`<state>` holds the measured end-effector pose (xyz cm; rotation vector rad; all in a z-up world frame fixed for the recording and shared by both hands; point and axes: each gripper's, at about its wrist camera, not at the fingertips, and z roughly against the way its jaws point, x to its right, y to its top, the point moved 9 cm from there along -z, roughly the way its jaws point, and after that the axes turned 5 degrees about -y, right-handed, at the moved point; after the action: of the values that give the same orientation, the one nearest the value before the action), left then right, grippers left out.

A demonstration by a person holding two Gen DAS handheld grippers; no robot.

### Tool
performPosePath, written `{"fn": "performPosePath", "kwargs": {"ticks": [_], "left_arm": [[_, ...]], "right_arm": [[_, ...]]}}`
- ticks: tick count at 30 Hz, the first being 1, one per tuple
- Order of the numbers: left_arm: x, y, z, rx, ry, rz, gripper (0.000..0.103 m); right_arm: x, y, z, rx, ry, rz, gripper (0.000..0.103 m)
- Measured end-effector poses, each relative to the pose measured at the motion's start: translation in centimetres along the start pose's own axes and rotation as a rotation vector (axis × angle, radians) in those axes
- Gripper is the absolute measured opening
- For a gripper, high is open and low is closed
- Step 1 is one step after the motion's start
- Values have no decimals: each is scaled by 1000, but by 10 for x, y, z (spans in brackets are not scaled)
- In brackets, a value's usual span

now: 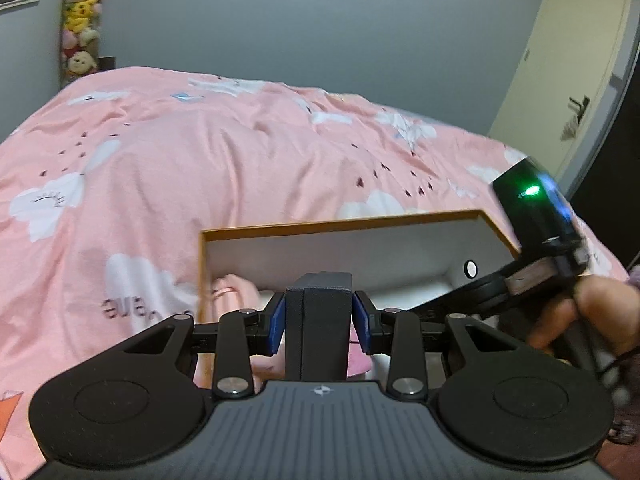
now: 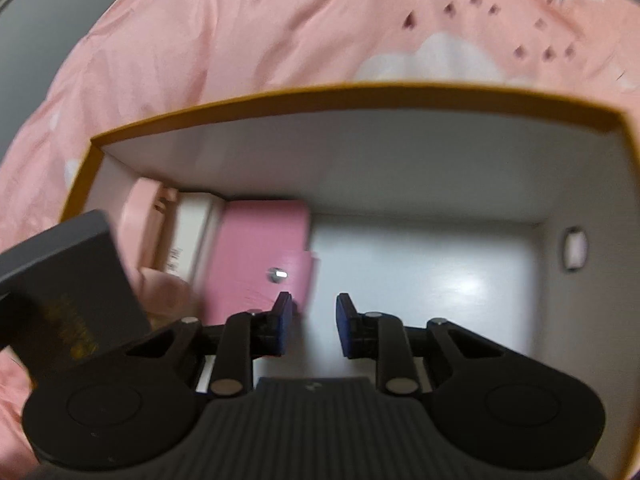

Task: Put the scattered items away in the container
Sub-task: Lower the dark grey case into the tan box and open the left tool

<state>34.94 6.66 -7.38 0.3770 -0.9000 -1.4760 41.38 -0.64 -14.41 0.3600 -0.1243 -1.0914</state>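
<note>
An open box point(image 1: 340, 225) with an orange rim and white inside sits on the pink bed; it also shows in the right wrist view point(image 2: 360, 98). My left gripper point(image 1: 319, 320) is shut on a dark grey box point(image 1: 320, 320), held upright above the container's near side; the same dark box point(image 2: 68, 292) shows at the left of the right wrist view. My right gripper point(image 2: 310, 320) is open and empty, hovering over the container. Inside lie a pink wallet point(image 2: 260, 256) with a metal snap, a white item point(image 2: 192, 232) and a pale pink item point(image 2: 144, 216).
A pink duvet point(image 1: 200, 168) with white clouds covers the bed. Plush toys point(image 1: 80, 20) hang at the far left wall. A white door point(image 1: 568, 60) is at the right. The right gripper's body with a green light point(image 1: 532, 208) is beside the container.
</note>
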Motion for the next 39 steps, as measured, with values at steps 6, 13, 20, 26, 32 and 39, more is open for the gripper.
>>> {"fn": "performPosePath", "kwargs": {"ticks": [6,13,20,26,32,39], "left_arm": [[1,3,-40,-45,-69,171,40],[-8,0,-66,-68,-112,326,40],[-16,-2,-75,-96,-93,314,44],[-22,1,-75,-88,-9,243,46],[-26,4,-78,-77,31,206,47],[-28,5,-80,-84,84,163,43]], "right_arm": [[21,-5,17,21,1,-29,26],[27,-11,19,27,3,-33,27],[21,-14,15,32,33,-24,26],[23,-8,16,56,70,-63,26],[22,-11,16,47,88,-87,26],[14,-16,15,33,86,-65,26]]}}
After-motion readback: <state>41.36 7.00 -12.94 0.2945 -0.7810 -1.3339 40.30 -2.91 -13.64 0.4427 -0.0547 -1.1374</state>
